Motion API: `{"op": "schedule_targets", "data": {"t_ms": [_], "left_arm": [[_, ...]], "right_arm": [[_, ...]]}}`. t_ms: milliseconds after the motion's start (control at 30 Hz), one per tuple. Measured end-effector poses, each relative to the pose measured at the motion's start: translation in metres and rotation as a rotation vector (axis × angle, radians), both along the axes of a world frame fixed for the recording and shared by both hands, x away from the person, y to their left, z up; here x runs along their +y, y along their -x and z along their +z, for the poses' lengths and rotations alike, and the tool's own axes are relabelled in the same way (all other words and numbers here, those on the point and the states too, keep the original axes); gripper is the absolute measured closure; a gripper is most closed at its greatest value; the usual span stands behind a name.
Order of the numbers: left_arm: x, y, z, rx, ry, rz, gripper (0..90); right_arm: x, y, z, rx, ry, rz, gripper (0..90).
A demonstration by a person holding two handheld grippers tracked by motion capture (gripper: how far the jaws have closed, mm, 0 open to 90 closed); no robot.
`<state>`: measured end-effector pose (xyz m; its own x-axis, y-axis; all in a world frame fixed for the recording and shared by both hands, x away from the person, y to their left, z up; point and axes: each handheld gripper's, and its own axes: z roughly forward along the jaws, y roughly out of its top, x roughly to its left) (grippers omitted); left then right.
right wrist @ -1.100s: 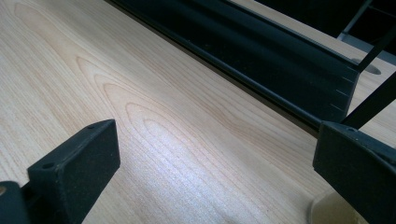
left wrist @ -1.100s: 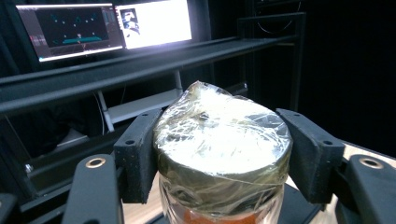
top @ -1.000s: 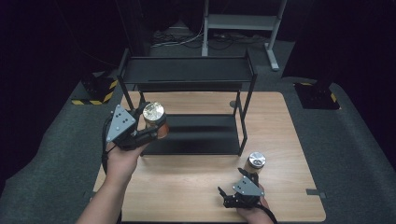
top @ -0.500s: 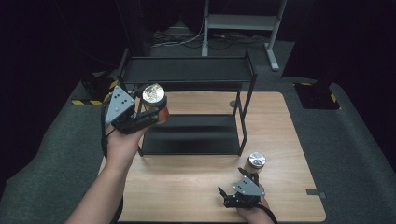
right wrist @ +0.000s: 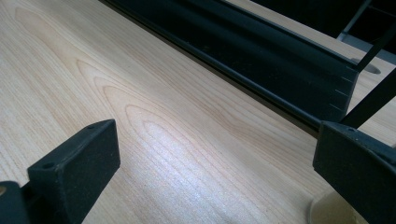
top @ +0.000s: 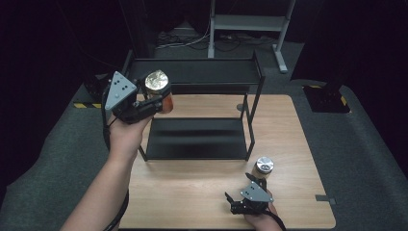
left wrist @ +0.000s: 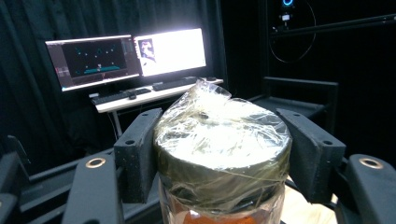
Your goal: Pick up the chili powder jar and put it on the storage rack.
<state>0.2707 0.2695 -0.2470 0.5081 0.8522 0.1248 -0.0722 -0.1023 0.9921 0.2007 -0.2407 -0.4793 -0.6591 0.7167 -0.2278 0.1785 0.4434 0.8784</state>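
Glass jar (top: 159, 91) – hard, could break, plastic wrap over lid looks slippery. Best grip low under lid, on sides. Orange stuff inside. Left gripper (top: 144, 103) clamped on jar, held up by rack (top: 202, 72) top shelf. Right gripper (top: 235, 202) spread wide – nothing in it, low on table (top: 192, 192).
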Motion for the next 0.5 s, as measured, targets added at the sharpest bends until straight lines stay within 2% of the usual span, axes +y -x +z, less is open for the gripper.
{"op": "schedule_targets", "data": {"t_ms": [500], "left_arm": [[-0.005,-0.023,0.021,-0.018,0.03,0.039,34.6]], "right_arm": [[-0.002,0.0,-0.001,0.002,-0.015,-0.002,0.0]]}}
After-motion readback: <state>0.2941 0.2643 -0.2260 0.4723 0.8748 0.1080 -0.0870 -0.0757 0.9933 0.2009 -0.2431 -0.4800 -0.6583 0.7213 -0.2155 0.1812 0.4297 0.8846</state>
